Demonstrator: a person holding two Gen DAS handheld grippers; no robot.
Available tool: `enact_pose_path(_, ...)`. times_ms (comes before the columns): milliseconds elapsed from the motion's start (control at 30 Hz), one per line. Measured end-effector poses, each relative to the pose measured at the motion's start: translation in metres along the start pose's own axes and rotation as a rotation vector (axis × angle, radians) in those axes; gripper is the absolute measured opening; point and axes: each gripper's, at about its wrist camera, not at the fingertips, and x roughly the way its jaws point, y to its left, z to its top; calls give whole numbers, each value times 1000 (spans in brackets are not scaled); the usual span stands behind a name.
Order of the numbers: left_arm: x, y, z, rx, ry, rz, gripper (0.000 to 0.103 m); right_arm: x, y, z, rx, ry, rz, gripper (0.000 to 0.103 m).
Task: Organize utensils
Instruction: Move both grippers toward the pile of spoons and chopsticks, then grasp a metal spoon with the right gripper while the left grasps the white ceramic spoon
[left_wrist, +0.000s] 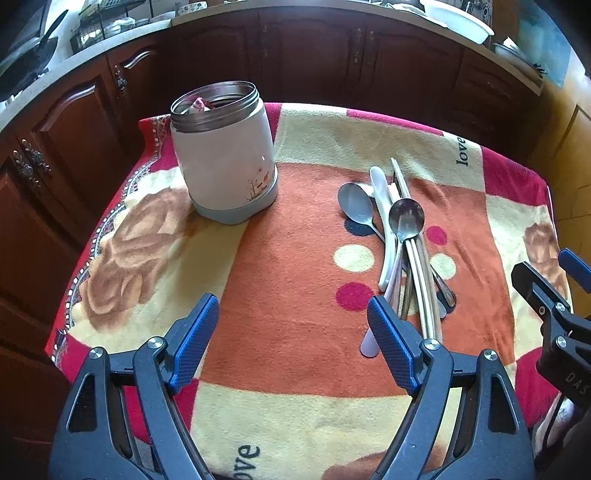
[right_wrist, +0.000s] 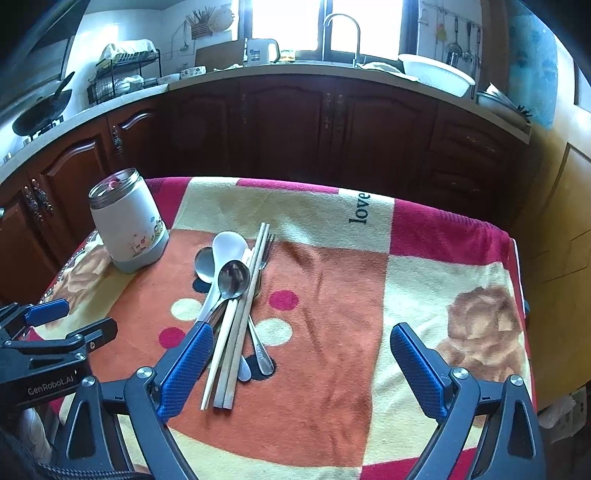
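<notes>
Utensil pile (right_wrist: 231, 306) amid bare blanket (right_wrist: 332, 314), seemingly.

Ahead of the blue-padded black left gripper (left_wrist: 293, 321), a red, cream and orange blanket (left_wrist: 295, 295) with tan roses, pink and cream dots and black "love" lettering bears a white, grey-based steel-rimmed jar (left_wrist: 225, 158), silver spoons (left_wrist: 406, 218), a white ladle-spoon (left_wrist: 384, 206) and pale chopsticks (left_wrist: 421, 269).

- "love" in black on the blanket (right_wrist: 360, 208), at 12 o'clock of the utensil pile; again at the near edge.
- "GenRobot.AI" on the left hand-held gripper (right_wrist: 55, 321).
- "DAS", cut off, on the right hand-held gripper (left_wrist: 554, 284).
</notes>
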Motion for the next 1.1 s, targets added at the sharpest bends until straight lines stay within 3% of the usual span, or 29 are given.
enact_pose_path(567,3,-6,6,23,1,-36,78,3,3,6,-14,6,47,79)
enact_pose_path(1000,22,-11,17,59,37,-116,66,31,-6,14,8,59,157,42)
enact_pose_path(1100,30,-12,22,59,47,-158,62,44,-8,17,27,84,203,41)
